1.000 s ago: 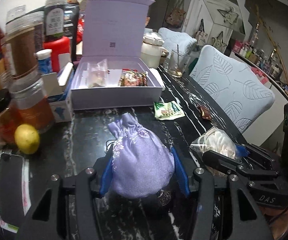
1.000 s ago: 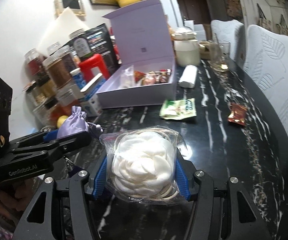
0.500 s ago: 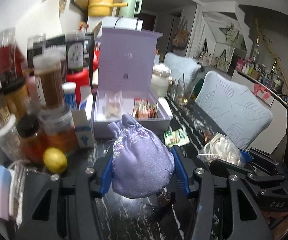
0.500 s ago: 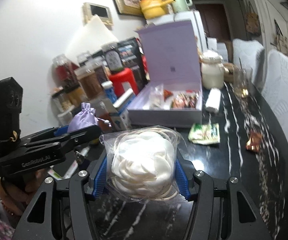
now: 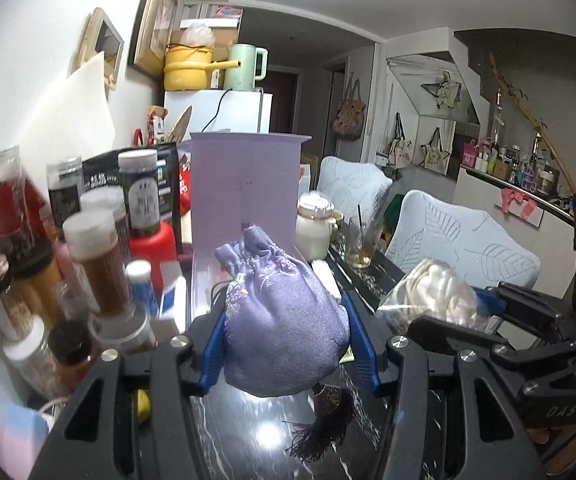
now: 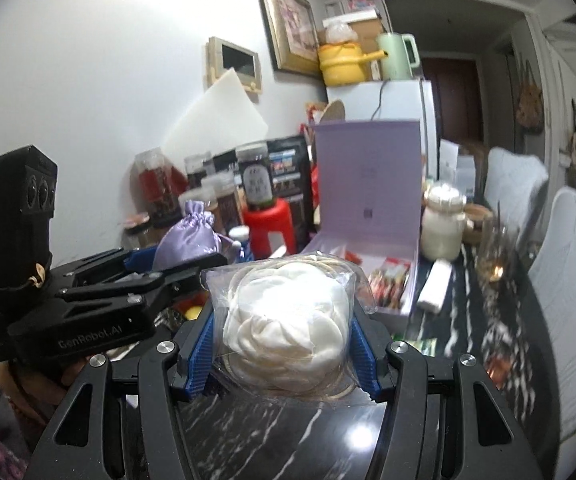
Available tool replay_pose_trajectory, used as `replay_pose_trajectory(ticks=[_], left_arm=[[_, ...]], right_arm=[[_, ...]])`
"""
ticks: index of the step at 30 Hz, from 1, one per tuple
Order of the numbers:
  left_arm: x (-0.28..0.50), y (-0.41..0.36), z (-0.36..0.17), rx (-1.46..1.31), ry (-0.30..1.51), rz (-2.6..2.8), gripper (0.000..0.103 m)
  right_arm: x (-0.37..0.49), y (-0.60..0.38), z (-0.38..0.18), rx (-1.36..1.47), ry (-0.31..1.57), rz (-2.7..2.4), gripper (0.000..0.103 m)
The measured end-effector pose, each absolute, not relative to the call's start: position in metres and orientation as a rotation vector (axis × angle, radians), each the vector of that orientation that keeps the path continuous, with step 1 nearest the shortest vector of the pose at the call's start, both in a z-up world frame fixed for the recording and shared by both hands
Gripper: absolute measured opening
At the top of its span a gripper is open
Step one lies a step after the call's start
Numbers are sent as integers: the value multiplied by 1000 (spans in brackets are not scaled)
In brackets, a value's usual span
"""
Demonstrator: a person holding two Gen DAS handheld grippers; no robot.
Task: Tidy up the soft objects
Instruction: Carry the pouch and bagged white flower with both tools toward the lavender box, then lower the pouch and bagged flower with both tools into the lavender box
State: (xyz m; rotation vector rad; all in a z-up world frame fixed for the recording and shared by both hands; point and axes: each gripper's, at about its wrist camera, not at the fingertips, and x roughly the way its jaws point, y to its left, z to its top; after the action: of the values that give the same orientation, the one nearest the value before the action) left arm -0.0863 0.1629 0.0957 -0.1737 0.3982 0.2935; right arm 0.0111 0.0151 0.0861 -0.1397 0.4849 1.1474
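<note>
Both claws have risen; lavender box (image 6: 383, 276) holds snack packets (image 6: 387, 280)

Both loads are higher now than a second ago: the left gripper (image 5: 286, 344) lifts the purple pouch (image 5: 284, 332) off the table (image 5: 248, 432), and the right gripper (image 6: 282, 344) raises the bagged white bundle (image 6: 286, 320) toward the open lilac box (image 6: 367, 248).

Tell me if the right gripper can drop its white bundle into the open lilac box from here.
Probably yes: the right gripper holds the white bundle just short of the lilac box, whose lid stands open.
</note>
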Motion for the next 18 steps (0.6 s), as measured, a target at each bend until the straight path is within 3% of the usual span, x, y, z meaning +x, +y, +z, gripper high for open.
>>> replay_pose_trajectory(ticks=[18], left_arm=[[11,226,119,-167,349,327,53]], right_arm=[[95,69,118,-151,375,1114,58]])
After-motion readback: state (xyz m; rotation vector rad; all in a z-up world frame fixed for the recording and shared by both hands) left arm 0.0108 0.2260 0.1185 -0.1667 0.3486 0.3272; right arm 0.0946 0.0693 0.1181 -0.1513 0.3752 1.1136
